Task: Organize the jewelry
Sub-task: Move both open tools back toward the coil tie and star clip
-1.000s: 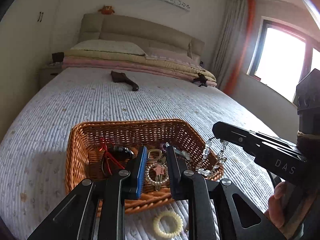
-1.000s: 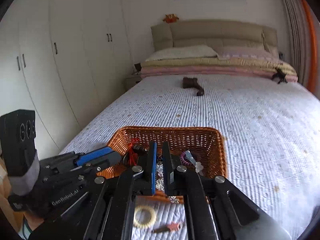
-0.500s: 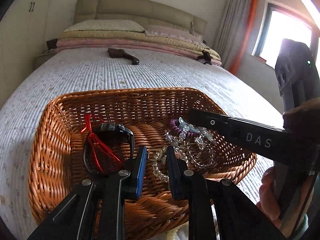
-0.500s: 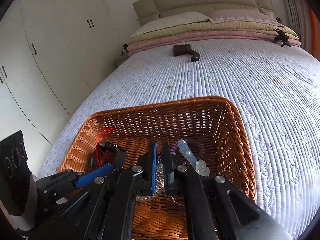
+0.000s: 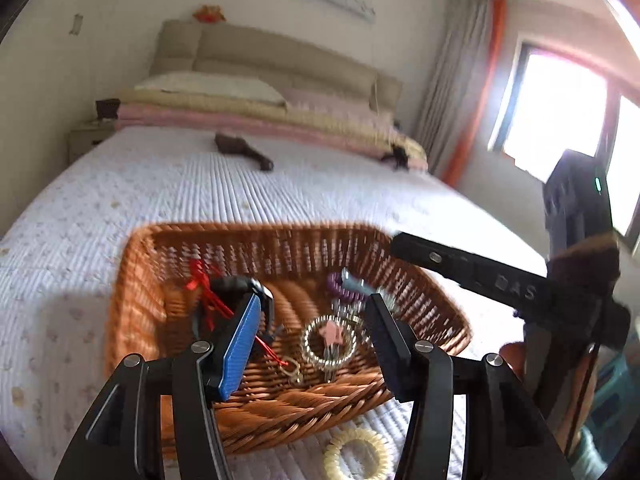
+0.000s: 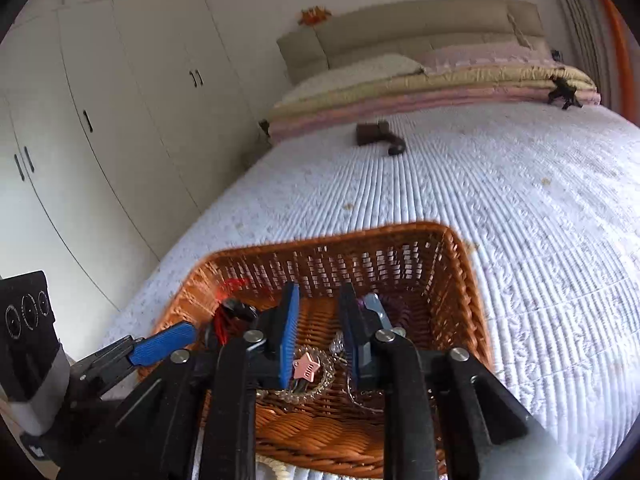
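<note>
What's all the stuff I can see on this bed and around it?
woven wicker basket: one, orange-brown, on the near bedspread
pearl-bead bracelet with pink star charm: one, pale, in the basket
red cord: one, in the basket's left part
purple bead bracelet: one, in the basket towards the right
cream coil hair tie: one, on the bedspread in front of the basket
dark brown hairbrush: one, mid-bed
white quilted bedspread: one
white wardrobe: beside the bed
left claw: open, above the basket
right claw: open, above the basket

Orange-brown woven basket (image 5: pixel 280 404), cream coil hair tie (image 5: pixel 358 454) (spiralled), pink star charm (image 6: pixel 306 369), white ribbed bedspread (image 6: pixel 500 200)
</note>
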